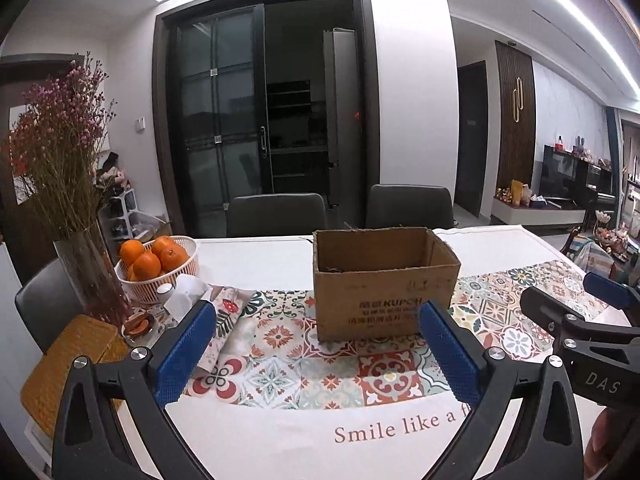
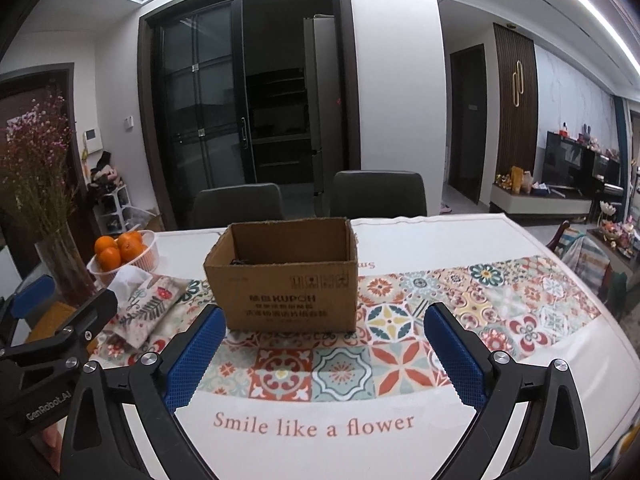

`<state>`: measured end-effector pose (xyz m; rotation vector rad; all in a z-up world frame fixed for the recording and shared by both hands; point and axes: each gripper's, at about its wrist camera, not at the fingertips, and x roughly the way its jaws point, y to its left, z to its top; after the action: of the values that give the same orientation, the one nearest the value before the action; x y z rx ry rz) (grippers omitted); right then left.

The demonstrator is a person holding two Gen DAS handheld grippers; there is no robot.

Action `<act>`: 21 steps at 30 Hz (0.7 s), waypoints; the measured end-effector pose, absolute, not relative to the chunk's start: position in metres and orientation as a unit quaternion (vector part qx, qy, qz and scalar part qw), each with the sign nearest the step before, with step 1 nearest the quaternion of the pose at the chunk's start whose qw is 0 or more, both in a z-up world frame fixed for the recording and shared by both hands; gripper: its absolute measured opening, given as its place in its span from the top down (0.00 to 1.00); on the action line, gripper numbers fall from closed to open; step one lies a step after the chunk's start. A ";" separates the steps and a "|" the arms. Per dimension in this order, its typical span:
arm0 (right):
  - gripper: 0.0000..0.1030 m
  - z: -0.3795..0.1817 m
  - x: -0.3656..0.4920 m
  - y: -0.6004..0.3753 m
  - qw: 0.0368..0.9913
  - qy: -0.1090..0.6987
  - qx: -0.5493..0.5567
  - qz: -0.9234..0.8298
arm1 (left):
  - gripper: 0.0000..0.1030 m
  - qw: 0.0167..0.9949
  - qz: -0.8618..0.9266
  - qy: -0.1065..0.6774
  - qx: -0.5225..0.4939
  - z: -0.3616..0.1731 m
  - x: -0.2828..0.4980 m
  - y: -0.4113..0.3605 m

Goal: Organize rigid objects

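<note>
Left gripper [image 1: 320, 354] spread wide, nothing between the blue pads [image 1: 186, 354]. Right gripper [image 2: 325, 354] likewise spread, empty. Both hover over the near edge of the tablecloth [image 2: 312, 426], side by side. Cardboard box [image 2: 286, 274] sits open-topped mid-table on the patterned tile strip, just beyond both grippers; something dark lies inside, too hidden to identify. Left of it: fabric pouch [image 2: 150, 306], basket of oranges [image 1: 158, 268], vase of dried flowers [image 1: 86, 268].
</note>
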<state>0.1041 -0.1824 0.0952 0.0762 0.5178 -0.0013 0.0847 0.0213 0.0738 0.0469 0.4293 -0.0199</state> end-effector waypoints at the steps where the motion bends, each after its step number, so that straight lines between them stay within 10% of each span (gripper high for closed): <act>1: 0.02 0.094 0.103 -0.182 0.966 0.257 0.038 0.000 | 0.00 0.977 -0.011 0.213 0.024 0.073 0.082 0.021; 21: 0.02 0.090 0.081 -0.186 0.967 0.253 0.029 0.005 | 0.00 0.975 -0.011 0.223 0.021 0.066 0.064 0.017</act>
<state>0.0810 -0.1858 0.0904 0.0584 0.5125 0.0092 0.0642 0.0173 0.0660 0.0431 0.4492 -0.0220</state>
